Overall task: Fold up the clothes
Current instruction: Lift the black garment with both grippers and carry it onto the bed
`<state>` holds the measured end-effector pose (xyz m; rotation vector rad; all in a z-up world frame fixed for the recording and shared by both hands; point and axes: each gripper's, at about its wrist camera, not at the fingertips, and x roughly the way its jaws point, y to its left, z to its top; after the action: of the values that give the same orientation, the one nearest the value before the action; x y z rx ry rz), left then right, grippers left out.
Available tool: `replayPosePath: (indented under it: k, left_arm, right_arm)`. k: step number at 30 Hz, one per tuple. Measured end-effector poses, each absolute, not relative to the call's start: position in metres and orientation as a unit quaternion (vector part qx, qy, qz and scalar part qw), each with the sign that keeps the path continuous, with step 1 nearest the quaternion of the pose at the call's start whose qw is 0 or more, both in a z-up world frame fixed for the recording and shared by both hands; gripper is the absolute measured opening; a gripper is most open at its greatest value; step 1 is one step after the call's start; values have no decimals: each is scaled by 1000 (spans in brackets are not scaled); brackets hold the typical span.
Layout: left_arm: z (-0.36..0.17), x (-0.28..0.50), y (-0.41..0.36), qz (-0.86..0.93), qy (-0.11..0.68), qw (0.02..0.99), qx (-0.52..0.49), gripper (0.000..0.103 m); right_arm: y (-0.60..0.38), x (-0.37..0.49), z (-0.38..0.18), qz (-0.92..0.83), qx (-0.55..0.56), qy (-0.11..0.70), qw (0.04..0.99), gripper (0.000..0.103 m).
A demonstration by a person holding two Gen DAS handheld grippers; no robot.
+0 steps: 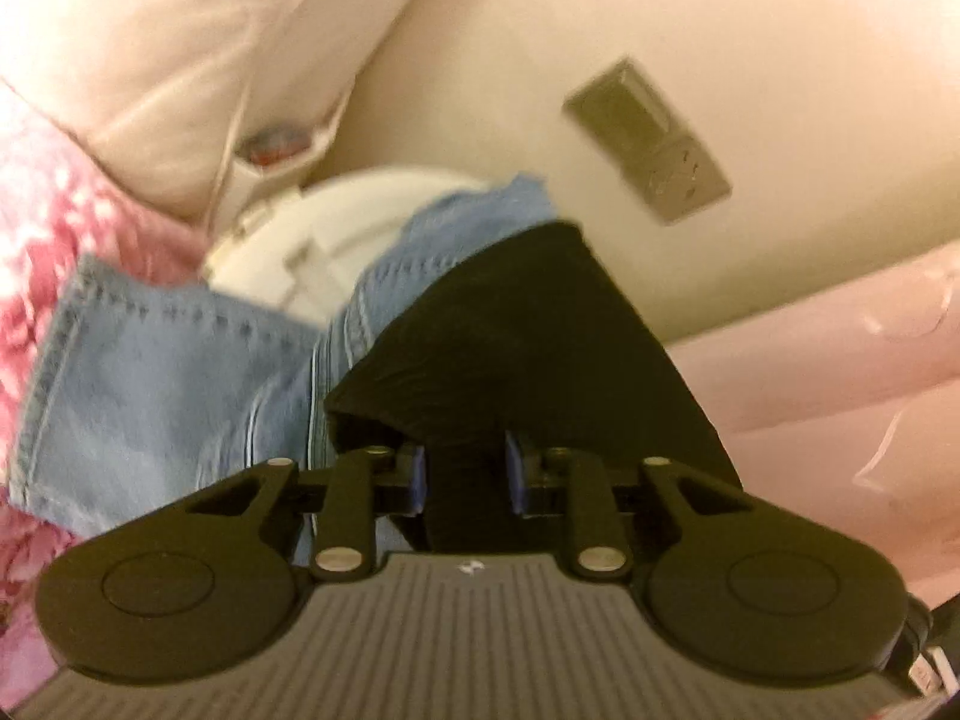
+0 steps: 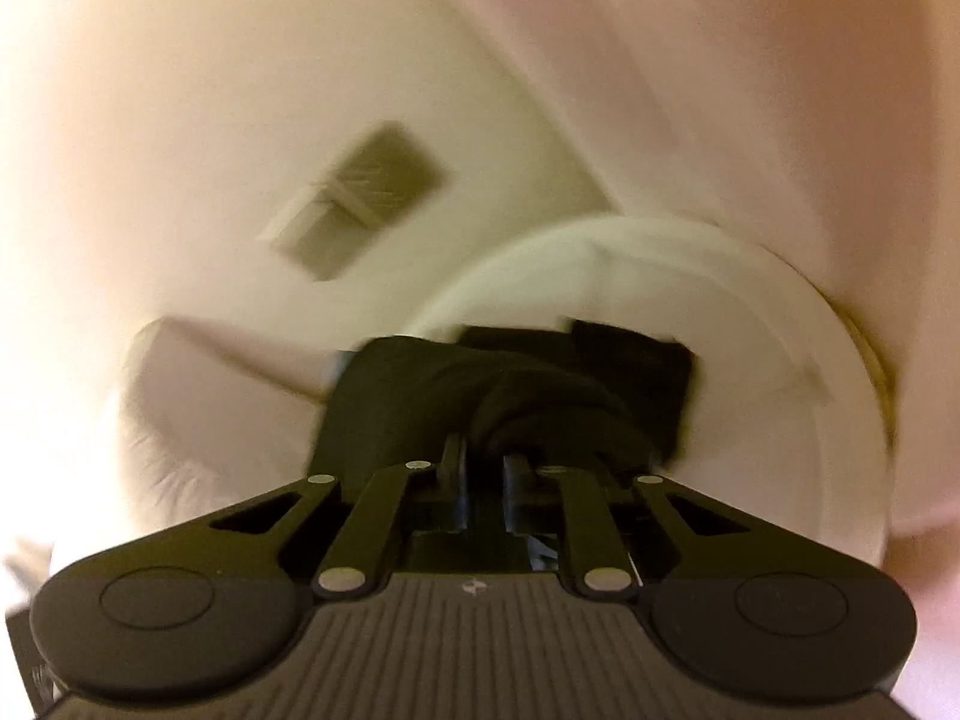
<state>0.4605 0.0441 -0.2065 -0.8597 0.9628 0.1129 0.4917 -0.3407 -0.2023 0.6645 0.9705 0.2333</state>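
A black garment (image 1: 510,336) is pinched between the blue-padded fingers of my left gripper (image 1: 465,471), which is shut on it, and it rises up from the jaws. Behind it to the left lies a light blue denim piece (image 1: 162,372) with stitched seams. In the right wrist view the same black garment (image 2: 516,390) bunches into folds at my right gripper (image 2: 483,477), which is shut on it. Both views are blurred by motion.
A pink floral cloth (image 1: 42,228) lies at the far left. A cream cushion (image 1: 150,60) and a white round object (image 1: 360,210) sit behind the denim. A wall socket plate (image 1: 651,141) is on the cream wall. A pink surface (image 1: 840,390) fills the right. A white disc (image 2: 750,348) lies beyond the right gripper.
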Motion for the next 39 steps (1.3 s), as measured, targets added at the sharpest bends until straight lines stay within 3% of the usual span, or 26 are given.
replayPosePath:
  k: [1,2,4,6,7,11,14,31,36,39]
  left_arm:
    - [-210,462,47,55,446,792,-412,31]
    - [-216,464,50,58,449,782,-429,31]
    - [-234,466,55,57,457,746,-481,30]
    - [-245,465,54,56,459,725,-511,29]
    - [-244,465,52,55,458,729,-506,23]
    - [-224,470,44,38,449,775,-443,15]
    - [-207,474,47,13,425,793,-437,5]
    - [-42,476,80,-91,220,866,-440,4]
    - [4,448,102,-92,151,884,-434,4]
    - [27,385,125,-54,114,895,-428,4]
  right_arm:
    - [-341,496,-211,107,325,468,815,18]
    - [-342,501,-219,104,337,479,804,24]
    - [-345,508,-237,93,363,499,782,26]
    - [-352,509,-252,72,393,506,765,25]
    - [-353,507,-249,73,390,503,768,18]
    - [-346,504,-212,98,328,488,803,9]
    - [-350,503,-184,131,345,456,810,8]
    - [-321,510,1,297,352,227,858,8]
    - [-298,499,54,354,326,181,858,8]
    - [-271,484,74,394,313,169,847,8]
